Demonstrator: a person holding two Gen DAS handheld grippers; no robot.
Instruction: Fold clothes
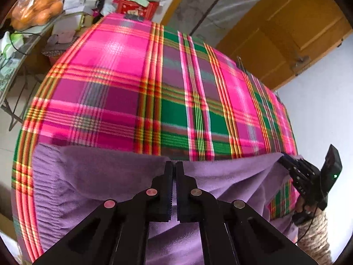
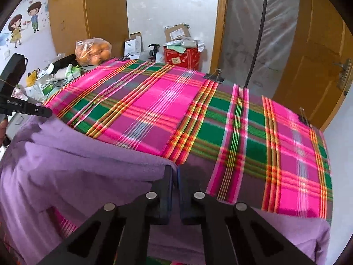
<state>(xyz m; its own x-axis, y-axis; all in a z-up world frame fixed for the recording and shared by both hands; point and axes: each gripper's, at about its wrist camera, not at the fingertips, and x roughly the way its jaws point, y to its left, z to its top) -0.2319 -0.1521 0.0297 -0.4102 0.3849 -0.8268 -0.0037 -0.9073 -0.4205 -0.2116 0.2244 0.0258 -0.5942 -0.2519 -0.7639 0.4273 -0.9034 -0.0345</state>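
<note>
Purple garment [image 1: 106, 176] lying crosswise along near table edge; left claw [image 1: 174, 165], right claw [image 2: 175, 172] both clenched on hem.

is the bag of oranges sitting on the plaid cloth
No, the bag of oranges sits on the cluttered side table beyond the plaid cloth.

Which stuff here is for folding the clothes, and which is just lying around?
For the job: purple garment, left tongs, right tongs, plaid cloth underneath.

Just lying about: bag of oranges, red box, white carton.
</note>
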